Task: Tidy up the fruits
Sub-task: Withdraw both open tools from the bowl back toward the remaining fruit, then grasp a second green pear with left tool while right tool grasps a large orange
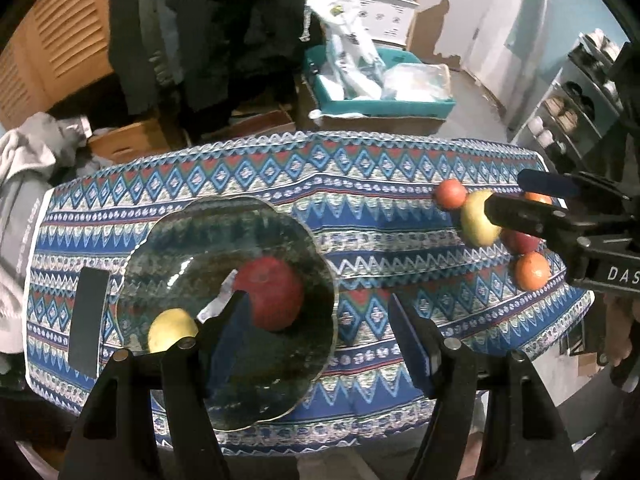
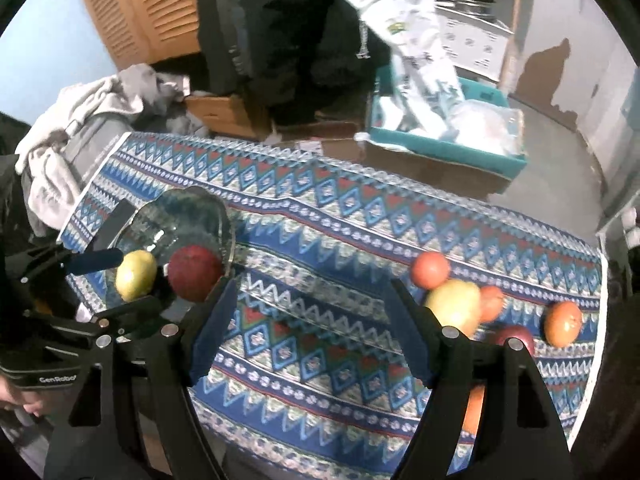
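Observation:
A clear glass bowl (image 1: 192, 232) stands on the patterned tablecloth (image 1: 360, 200) and holds a red apple (image 1: 268, 296) and a yellow fruit (image 1: 172, 330). Above the bowl's right rim my left gripper (image 1: 320, 328) hangs open and empty. At the cloth's right end lie several loose fruits: a yellow-green apple (image 2: 454, 306), oranges (image 2: 430, 270) (image 2: 562, 322) and a dark red fruit (image 2: 514, 338). My right gripper (image 2: 312, 320) is open over bare cloth, just left of that pile, with nothing between its fingers. It reaches in over the pile in the left wrist view (image 1: 504, 191).
A flat black rectangle (image 1: 88, 320) lies on the cloth left of the bowl. Behind the table stand a person in dark clothes (image 1: 208, 40), a teal box of plastic bags (image 1: 380, 92) and cardboard boxes (image 2: 224, 112). Grey clothing (image 2: 80, 128) is heaped at the left, and shelves (image 1: 580, 100) stand on the right.

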The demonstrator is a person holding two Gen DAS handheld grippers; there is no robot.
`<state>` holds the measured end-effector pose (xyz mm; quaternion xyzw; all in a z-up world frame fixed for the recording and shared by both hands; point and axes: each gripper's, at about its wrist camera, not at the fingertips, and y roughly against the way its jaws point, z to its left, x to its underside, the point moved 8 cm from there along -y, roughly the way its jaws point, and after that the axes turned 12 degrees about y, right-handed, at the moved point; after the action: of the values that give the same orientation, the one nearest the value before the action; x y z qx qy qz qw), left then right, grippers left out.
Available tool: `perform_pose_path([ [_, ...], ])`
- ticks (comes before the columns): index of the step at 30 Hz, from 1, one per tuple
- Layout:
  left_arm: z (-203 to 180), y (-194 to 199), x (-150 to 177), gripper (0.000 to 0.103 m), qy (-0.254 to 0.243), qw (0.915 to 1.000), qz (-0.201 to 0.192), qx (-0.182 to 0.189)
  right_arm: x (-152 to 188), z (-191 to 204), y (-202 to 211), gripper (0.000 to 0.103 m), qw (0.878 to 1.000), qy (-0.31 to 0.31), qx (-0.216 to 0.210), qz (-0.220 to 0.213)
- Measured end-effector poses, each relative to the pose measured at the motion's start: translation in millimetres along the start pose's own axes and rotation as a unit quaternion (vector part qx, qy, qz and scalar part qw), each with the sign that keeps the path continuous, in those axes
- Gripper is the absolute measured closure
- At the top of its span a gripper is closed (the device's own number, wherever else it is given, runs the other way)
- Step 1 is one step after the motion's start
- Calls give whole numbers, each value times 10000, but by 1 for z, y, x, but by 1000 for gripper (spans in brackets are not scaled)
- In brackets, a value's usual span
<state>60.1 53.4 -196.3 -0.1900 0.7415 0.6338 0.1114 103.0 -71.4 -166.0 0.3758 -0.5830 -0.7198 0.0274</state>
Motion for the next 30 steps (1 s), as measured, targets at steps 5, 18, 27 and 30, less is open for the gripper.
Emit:
perform_pose_path([
  [5,-25,4,0,30,-189,9998,-14,112,15,-20,13,25,9999,-99,140,2],
  [18,-89,3,3,25,-720,9971,-29,257,64,-77,33,23,9977,-552,392,69],
  [27,-123,-15,12,24,-1169,9930,37,180,102,-117,39,23,9939,-915,580,211],
  [30,-131,-23,15,24,-1263,9918,97,144,116,-128,35,23,9925,-1027,585,322],
])
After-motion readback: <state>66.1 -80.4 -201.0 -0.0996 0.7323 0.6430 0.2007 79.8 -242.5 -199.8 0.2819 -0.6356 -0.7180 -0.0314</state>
